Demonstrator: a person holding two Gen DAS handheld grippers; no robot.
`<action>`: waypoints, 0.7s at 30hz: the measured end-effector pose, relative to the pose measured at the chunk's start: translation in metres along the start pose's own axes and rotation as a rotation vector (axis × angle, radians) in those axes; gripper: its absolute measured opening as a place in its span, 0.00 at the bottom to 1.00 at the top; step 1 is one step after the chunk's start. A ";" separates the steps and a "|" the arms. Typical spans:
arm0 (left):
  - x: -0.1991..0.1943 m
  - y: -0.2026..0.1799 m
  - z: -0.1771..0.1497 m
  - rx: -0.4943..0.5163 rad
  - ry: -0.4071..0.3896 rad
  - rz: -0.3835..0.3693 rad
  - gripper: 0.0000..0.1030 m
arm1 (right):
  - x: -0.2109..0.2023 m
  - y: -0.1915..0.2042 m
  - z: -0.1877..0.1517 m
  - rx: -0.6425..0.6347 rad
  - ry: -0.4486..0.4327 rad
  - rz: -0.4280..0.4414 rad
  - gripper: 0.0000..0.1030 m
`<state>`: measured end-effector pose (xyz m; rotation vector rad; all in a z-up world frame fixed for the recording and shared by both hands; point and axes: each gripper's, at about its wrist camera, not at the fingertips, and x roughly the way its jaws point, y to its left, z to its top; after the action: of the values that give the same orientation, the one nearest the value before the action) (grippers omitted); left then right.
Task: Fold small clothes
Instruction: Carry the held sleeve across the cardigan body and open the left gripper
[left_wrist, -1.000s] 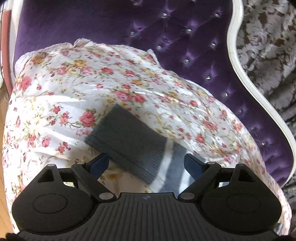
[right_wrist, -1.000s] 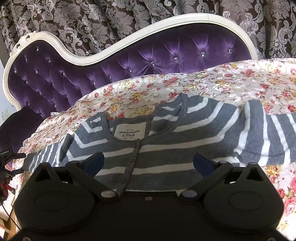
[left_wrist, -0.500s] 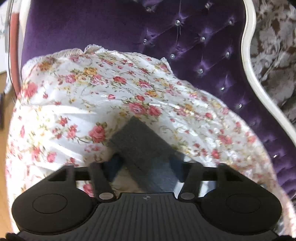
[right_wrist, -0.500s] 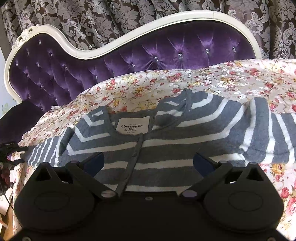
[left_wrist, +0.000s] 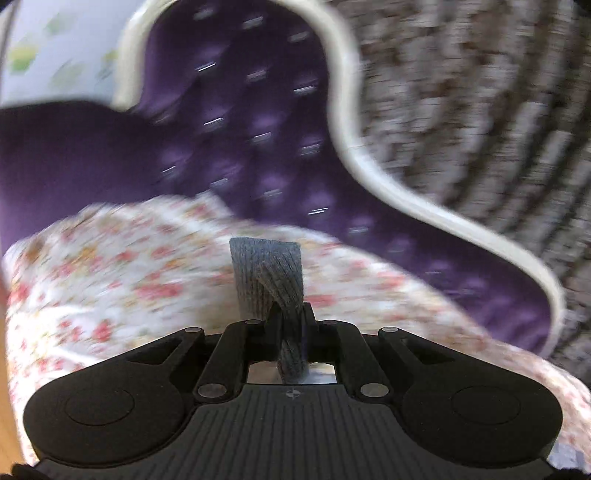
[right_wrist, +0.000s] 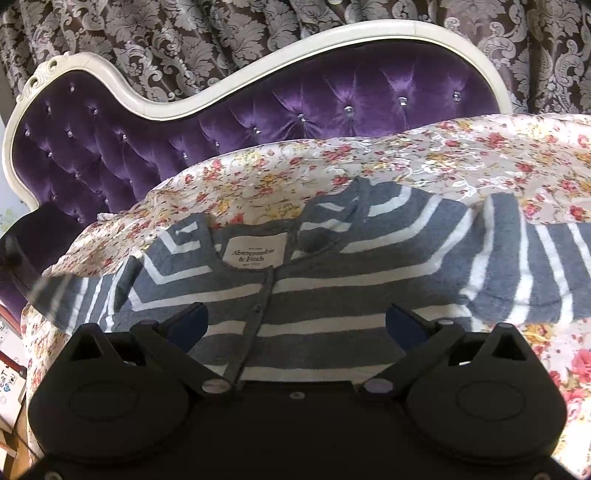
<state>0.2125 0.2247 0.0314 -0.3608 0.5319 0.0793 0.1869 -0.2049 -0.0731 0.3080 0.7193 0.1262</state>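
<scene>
While the left gripper (left_wrist: 291, 317) is pinching the ribbed grey cuff (left_wrist: 267, 277) of the sleeve, its jaws having just been closing and now standing almost shut on the knit with the cloth bunched between them, the striped cardigan (right_wrist: 332, 280) is lying spread on the flowered sheet (right_wrist: 461, 158) that is covering the purple sofa (right_wrist: 332, 96). Its body is lying right under and ahead of the right gripper (right_wrist: 297, 325), whose jaws are standing wide with nothing between them, hovering over the lower front beside the button band (right_wrist: 258, 314). The cardigan's long axis is running side to side across the right wrist view, sleeve to sleeve, with the label (right_wrist: 255, 254) at the neck pointing away towards the sofa back. Judging from this, the left hand is the nearer one for carrying its sleeve inward over the body. The left wrist view is badly smeared, so how much sleeve is trailing below the cuff is not showing, and the far sleeve (right_wrist: 546, 269) is running off the right edge. Whether the right jaws are touching the knit is hard to tell.
</scene>
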 end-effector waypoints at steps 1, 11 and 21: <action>-0.006 -0.019 0.002 0.024 -0.001 -0.033 0.08 | -0.001 -0.002 0.001 0.006 0.001 -0.006 0.99; -0.002 -0.176 -0.026 0.152 0.057 -0.293 0.08 | -0.017 -0.033 0.014 0.083 -0.026 -0.052 0.99; 0.067 -0.245 -0.107 0.192 0.268 -0.373 0.11 | -0.030 -0.061 0.028 0.172 -0.068 -0.063 0.99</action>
<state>0.2594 -0.0435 -0.0106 -0.2790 0.7222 -0.3828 0.1831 -0.2760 -0.0537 0.4513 0.6733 -0.0061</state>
